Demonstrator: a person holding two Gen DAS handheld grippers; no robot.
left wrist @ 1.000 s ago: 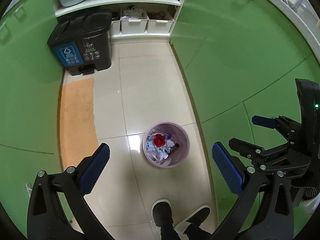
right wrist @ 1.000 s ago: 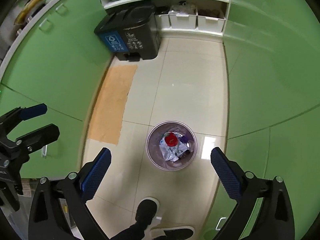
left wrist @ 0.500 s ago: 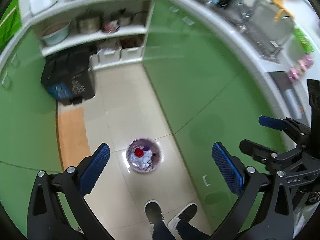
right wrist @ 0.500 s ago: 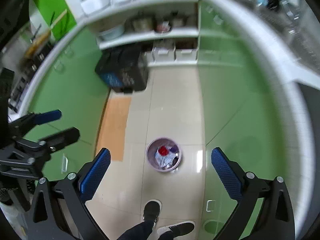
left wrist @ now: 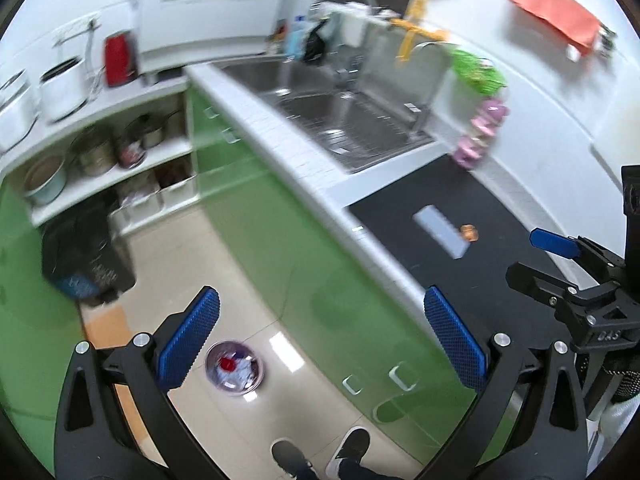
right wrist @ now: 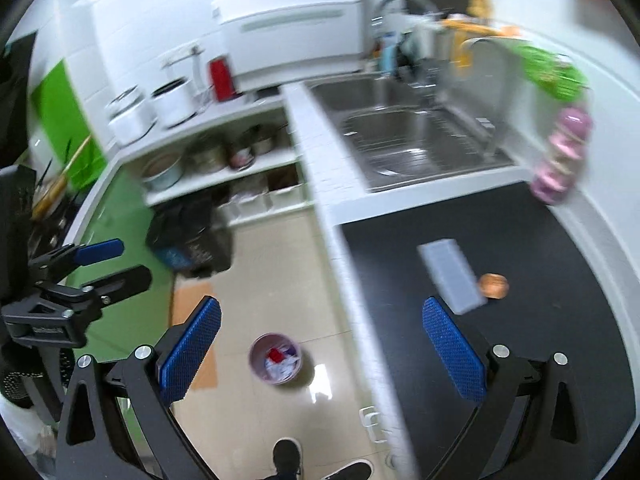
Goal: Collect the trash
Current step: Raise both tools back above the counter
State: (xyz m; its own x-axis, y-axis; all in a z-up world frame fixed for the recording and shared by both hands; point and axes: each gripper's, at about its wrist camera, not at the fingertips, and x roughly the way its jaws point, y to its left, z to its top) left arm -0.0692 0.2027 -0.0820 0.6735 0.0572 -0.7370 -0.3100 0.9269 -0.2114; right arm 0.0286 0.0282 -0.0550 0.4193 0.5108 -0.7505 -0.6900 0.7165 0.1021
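Left wrist view: left gripper (left wrist: pixel 320 336) with jaws spread wide and empty, held high over the floor beside the green cabinets (left wrist: pixel 288 264). Right wrist view: right gripper (right wrist: pixel 320 336) likewise wide apart, holding nothing, its right pad (right wrist: pixel 454 354) over the black worktop (right wrist: pixel 560 320), its left pad over the floor.

Just ahead of the right pad: a pale flat rectangular piece (right wrist: pixel 450 276) on the black surface, with a small copper-coloured round object (right wrist: pixel 494 285) touching or just beside its far corner. Probably the trash to collect, though too blurred to say what either is. Down on the tiles, well apart from both: a small lilac bin (right wrist: pixel 275 364) already holding crumpled white and red scraps, close to the person's shoes (right wrist: pixel 288 456). Further off: steel sink (right wrist: pixel 416 144), open shelves with pots (right wrist: pixel 224 156), dark pedal bins (right wrist: pixel 192 240).

Risks, as a judgement: flat piece lying flush on the worktop, so pads likely to slide over it or push it into the round object and off the edge. Heavy motion blur in both views, hence poor aim if the approach is rushed. Bin small and low; release from this height likely to miss.
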